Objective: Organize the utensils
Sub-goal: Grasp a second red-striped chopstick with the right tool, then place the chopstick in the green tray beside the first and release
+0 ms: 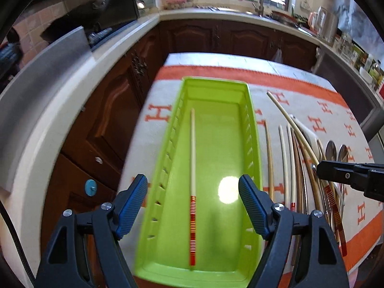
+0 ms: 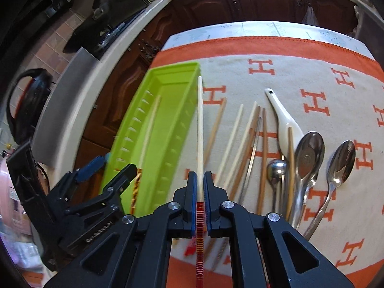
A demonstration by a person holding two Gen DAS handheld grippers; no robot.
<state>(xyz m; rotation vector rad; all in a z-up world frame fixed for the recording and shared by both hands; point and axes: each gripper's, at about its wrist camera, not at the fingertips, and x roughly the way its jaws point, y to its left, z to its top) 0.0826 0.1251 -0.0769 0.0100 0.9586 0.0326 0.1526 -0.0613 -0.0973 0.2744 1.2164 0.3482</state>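
A lime-green plastic tray (image 1: 253, 129) (image 2: 172, 72) lies on an orange-and-cream cloth, with one pale chopstick with a red-striped end (image 1: 192, 158) (image 2: 148, 129) inside it. My left gripper (image 1: 193, 187) hovers open over the tray, nothing between its fingers. My right gripper (image 2: 199, 182) is shut on a second pale chopstick with a red-striped end (image 2: 199, 120), lifted beside the tray's right wall. In the left wrist view the right gripper (image 1: 320, 171) shows as a black finger at the right edge, and the held chopstick (image 1: 291, 124) curves away from it. Several loose chopsticks (image 2: 234, 141) lie right of the tray.
A white ceramic spoon (image 2: 283, 117) and metal spoons (image 2: 309, 148) lie on the cloth (image 2: 288, 76) to the right of the chopsticks. Dark wooden cabinets (image 1: 115, 110) and a cream countertop (image 1: 79, 76) run along the left and far sides. The table ends just left of the tray.
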